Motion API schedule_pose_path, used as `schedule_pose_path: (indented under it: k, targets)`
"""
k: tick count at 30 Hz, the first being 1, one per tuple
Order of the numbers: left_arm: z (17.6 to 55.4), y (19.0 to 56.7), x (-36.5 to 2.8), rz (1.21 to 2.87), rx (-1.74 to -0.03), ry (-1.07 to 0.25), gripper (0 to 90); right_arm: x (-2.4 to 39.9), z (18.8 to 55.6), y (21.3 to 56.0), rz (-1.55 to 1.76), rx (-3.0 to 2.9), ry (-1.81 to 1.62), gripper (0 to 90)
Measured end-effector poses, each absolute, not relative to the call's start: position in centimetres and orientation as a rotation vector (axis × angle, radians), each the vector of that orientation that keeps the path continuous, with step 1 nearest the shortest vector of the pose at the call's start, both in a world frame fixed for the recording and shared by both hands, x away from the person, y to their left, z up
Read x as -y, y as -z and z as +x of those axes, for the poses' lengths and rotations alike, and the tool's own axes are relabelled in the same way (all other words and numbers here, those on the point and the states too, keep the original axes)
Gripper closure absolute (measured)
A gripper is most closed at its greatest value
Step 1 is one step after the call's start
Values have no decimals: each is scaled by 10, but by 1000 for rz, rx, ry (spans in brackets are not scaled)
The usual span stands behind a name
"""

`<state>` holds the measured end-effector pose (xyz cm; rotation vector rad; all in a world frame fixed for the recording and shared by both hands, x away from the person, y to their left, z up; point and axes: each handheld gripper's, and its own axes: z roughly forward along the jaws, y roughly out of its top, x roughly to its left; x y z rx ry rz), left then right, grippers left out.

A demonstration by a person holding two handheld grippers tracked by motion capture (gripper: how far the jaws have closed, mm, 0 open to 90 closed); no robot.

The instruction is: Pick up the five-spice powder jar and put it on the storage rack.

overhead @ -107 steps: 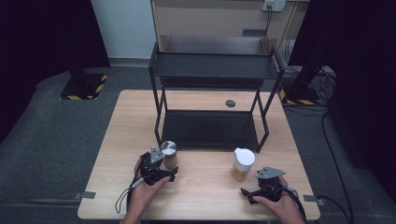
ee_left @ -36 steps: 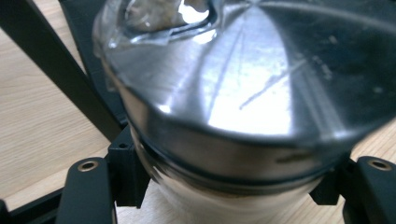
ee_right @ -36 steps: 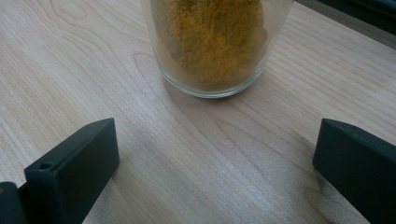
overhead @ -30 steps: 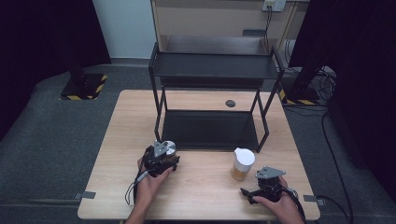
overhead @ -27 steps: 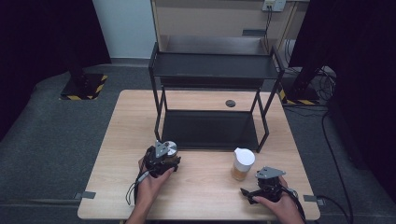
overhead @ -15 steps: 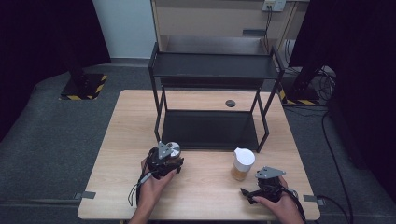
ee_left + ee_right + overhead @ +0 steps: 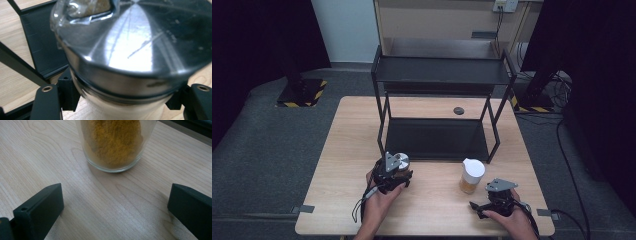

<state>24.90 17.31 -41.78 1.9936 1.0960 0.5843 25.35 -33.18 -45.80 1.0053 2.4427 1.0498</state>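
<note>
Left gripper (image 7: 393, 172) is clamped on the jar (image 7: 130, 62), held at the near left of the table (image 7: 342, 150), just before the black rack (image 7: 437, 135). Jar: shiny steel lid, pale body. Right gripper (image 7: 115, 212) stands wide apart, empty, facing the spice jar (image 7: 115, 142) just ahead. Count: two jars, two grippers, one rack.

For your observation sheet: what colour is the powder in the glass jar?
Orange-yellow powder, best in the right gripper view.
</note>
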Motion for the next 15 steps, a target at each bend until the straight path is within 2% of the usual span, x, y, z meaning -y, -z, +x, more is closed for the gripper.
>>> schedule_pose_path:
  k: [15]
  targets:
    - [258, 410, -160, 2019, -1094, -598, 298, 332, 253, 458, 1004, -2442, -1049, 14]
